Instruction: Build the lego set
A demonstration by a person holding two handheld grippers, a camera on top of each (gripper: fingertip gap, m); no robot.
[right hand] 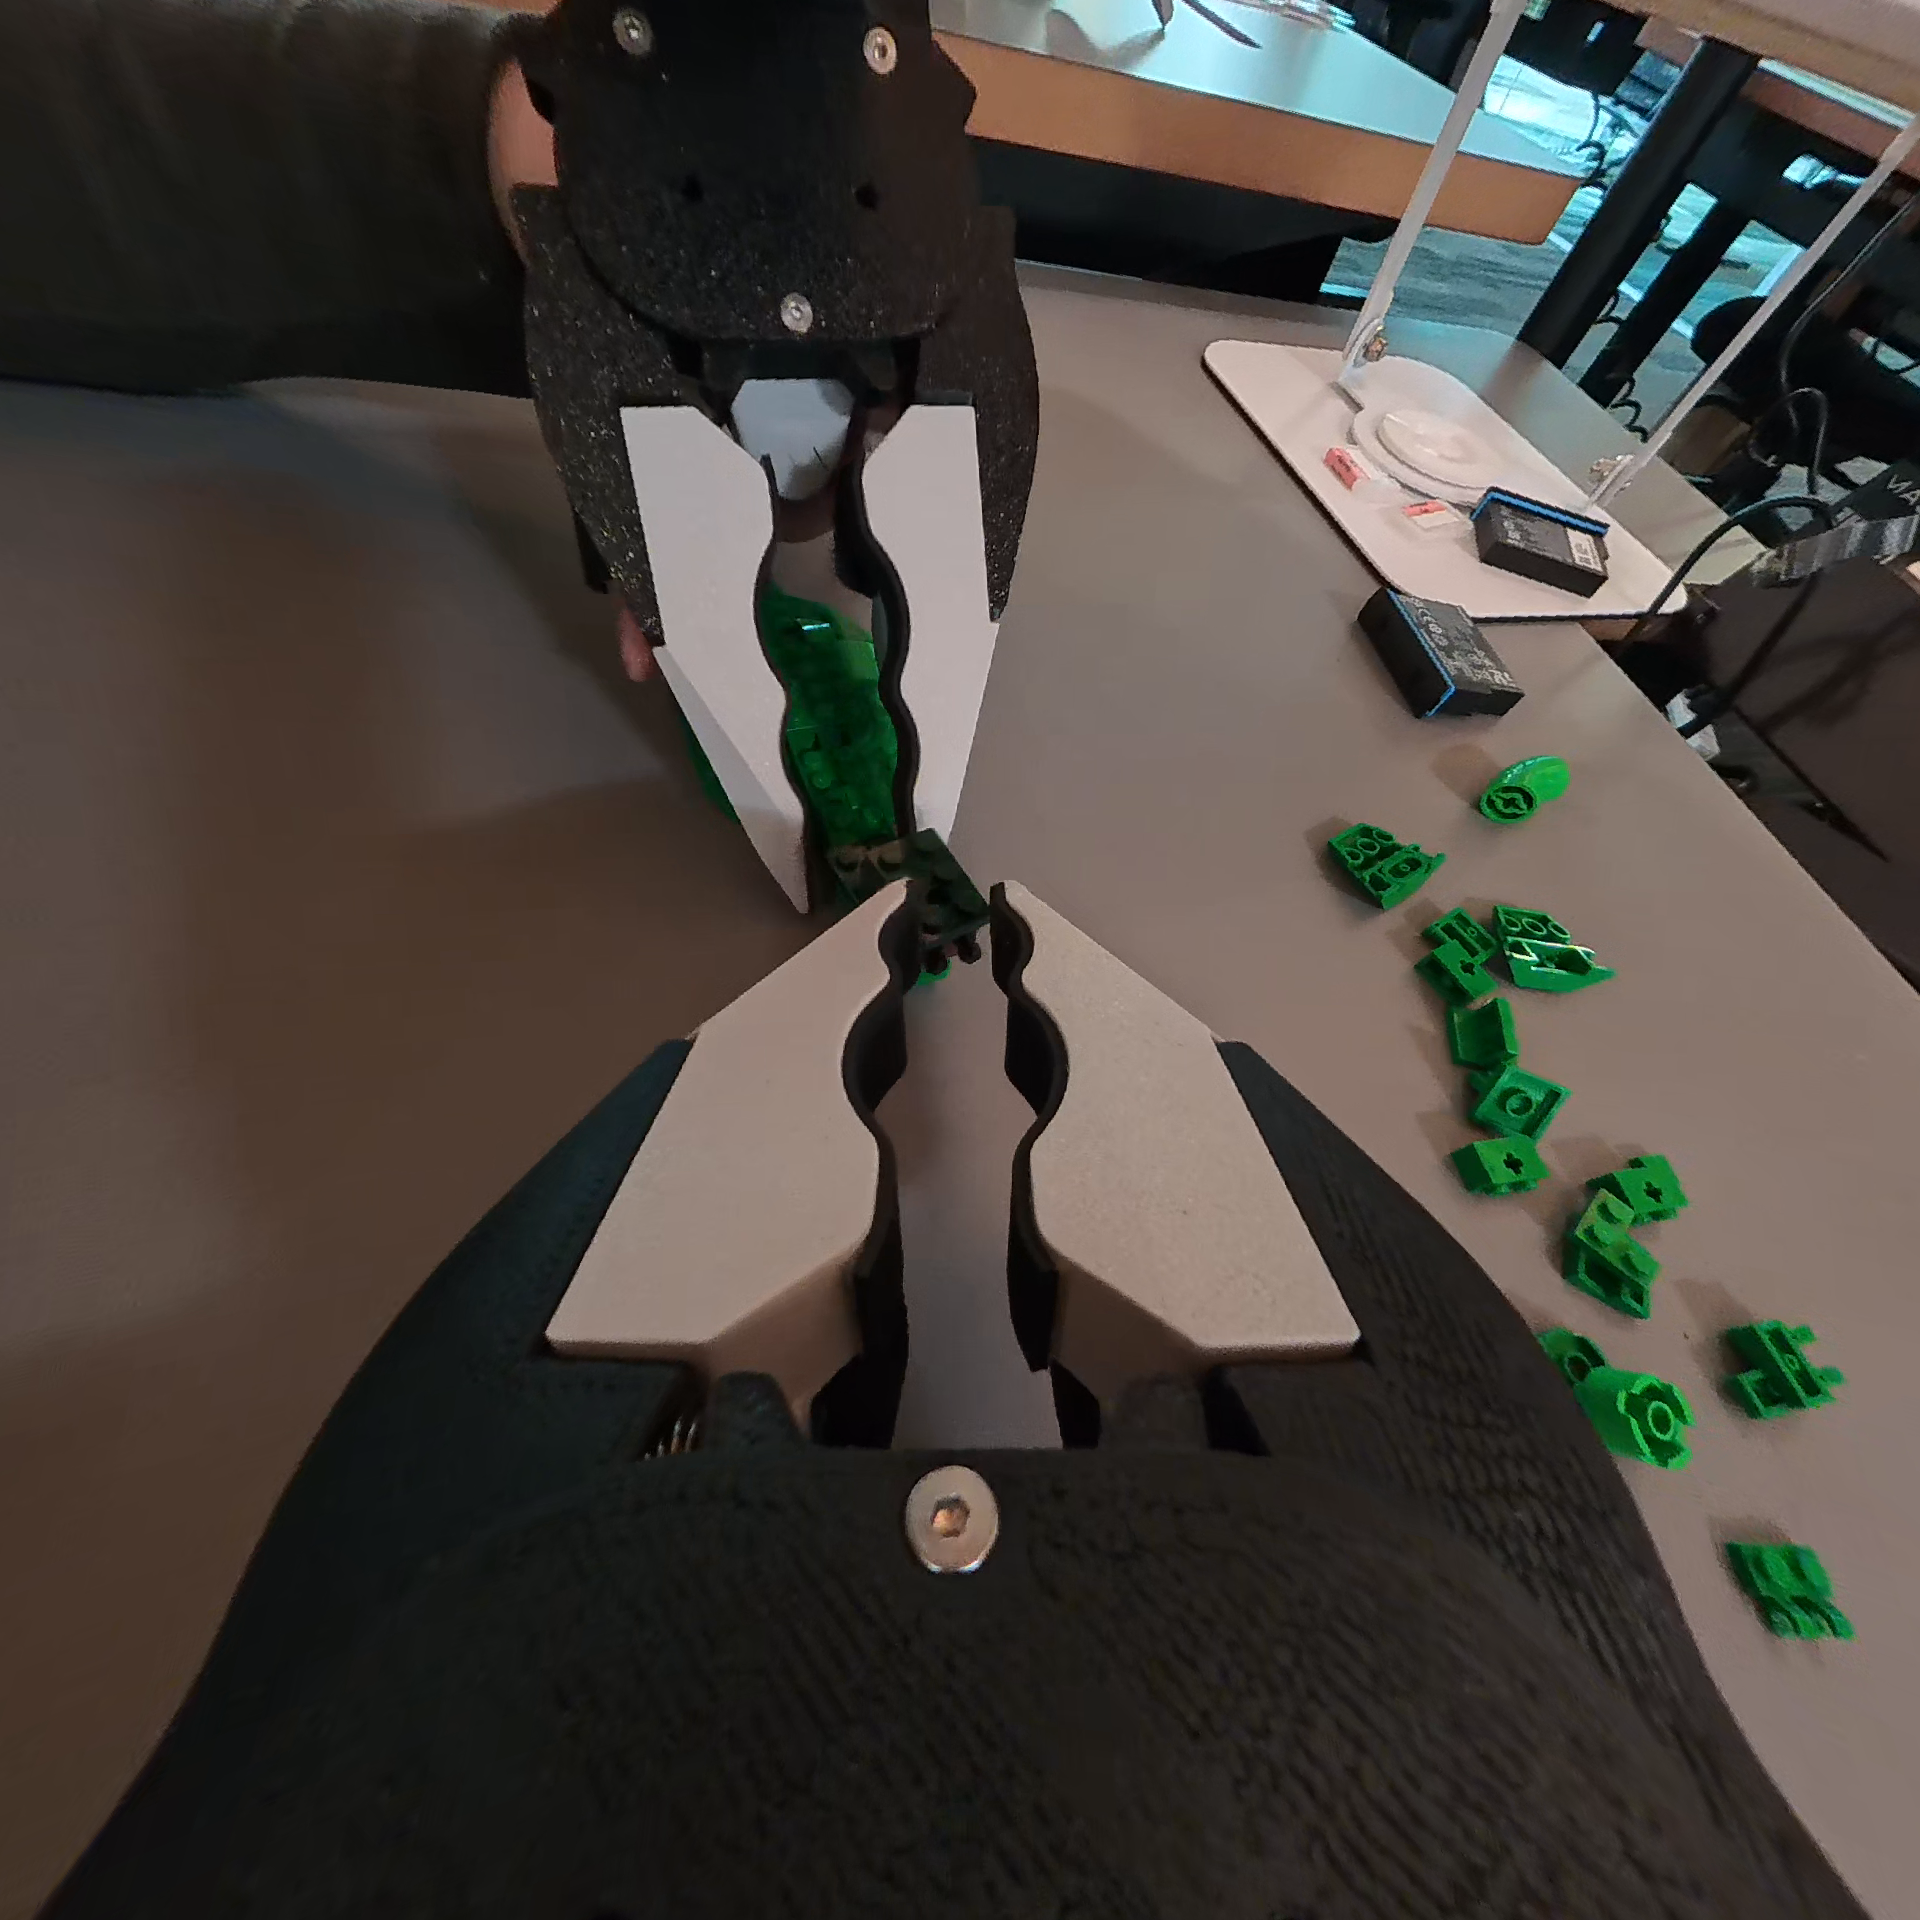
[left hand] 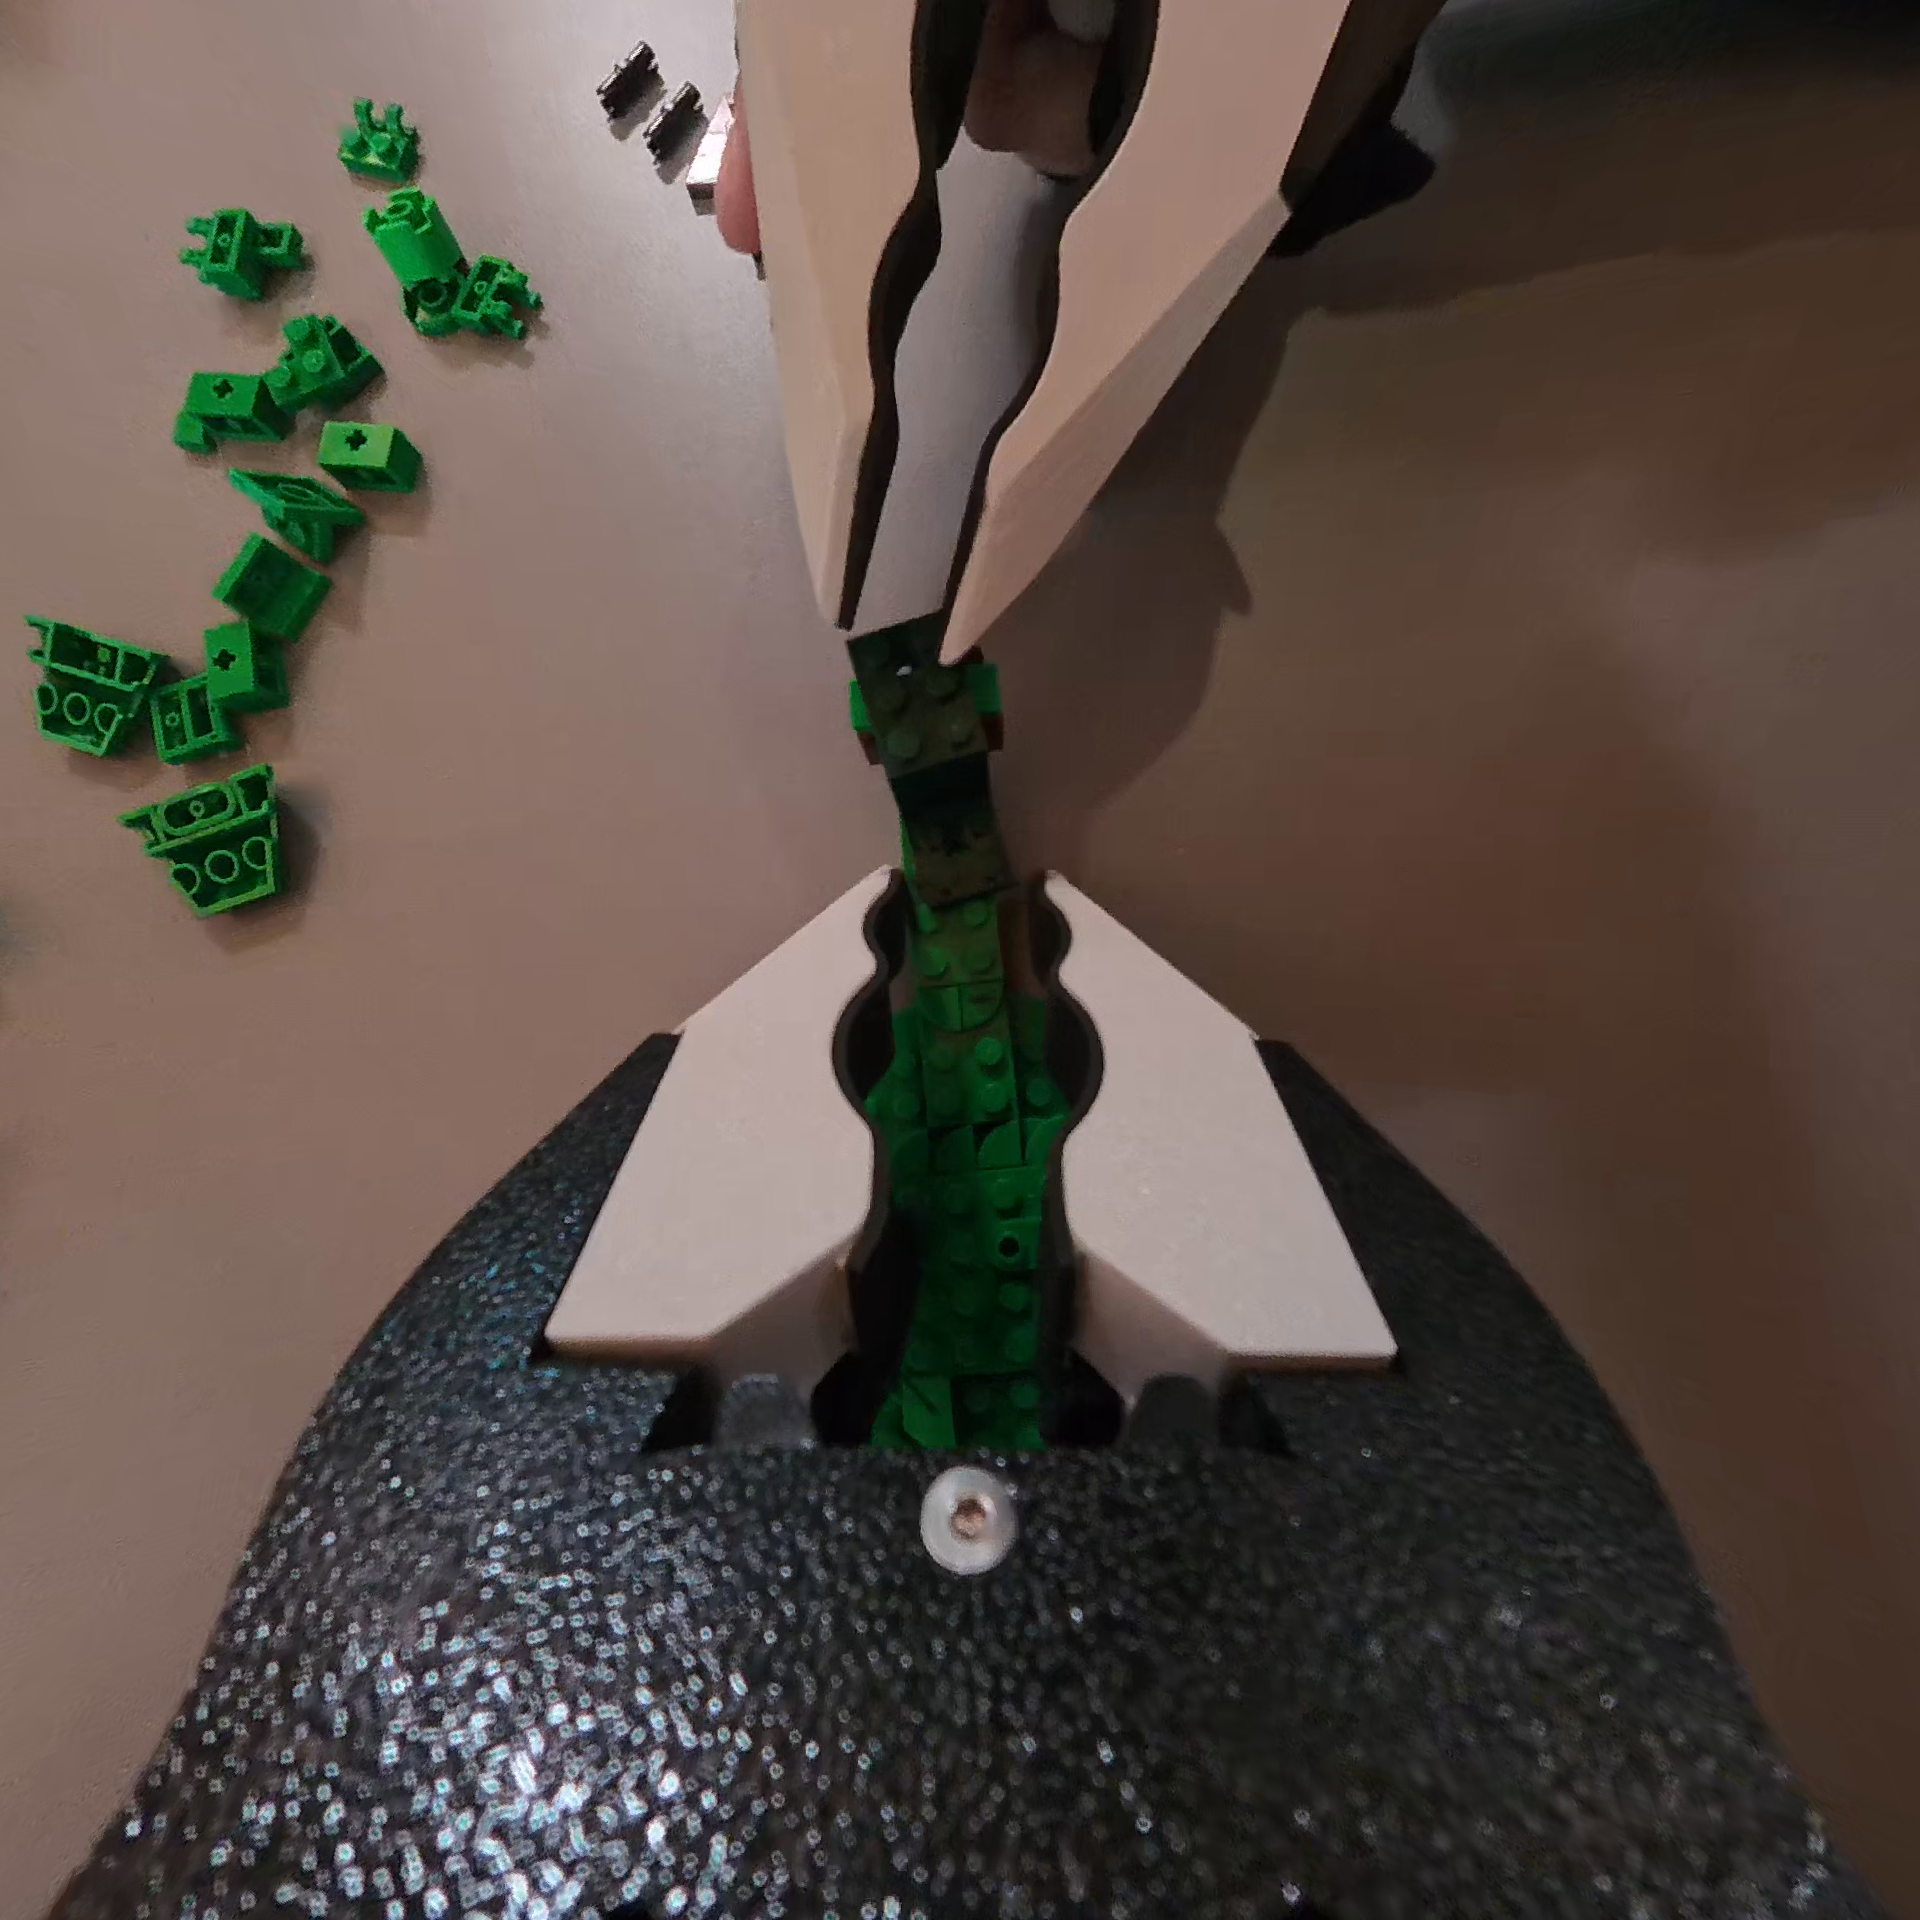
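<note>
A long, narrow green lego assembly (left hand: 956, 1143) runs lengthwise between my left gripper's fingers and sticks out past the tips. My left gripper (left hand: 966, 883) is shut on it and holds it above the tan table (left hand: 1455, 727). My right gripper (left hand: 899, 639) comes in from the opposite side, and its tips are shut on the darker far end of the assembly (left hand: 925, 717). In the right wrist view, my right gripper (right hand: 948, 894) pinches that dark green end (right hand: 940, 883). The left gripper (right hand: 868, 868) faces it, with the assembly (right hand: 831, 727) between its fingers.
Several loose green bricks (left hand: 260, 520) lie on the table left of the grippers; they show on the right in the right wrist view (right hand: 1538, 1143). Two small black pieces (left hand: 649, 104) lie farther off. Two black battery-like blocks (right hand: 1439, 655) and a white stand base (right hand: 1299, 416) sit near the table's far right edge. Spacing between my two grippers at the tips: around 5 cm.
</note>
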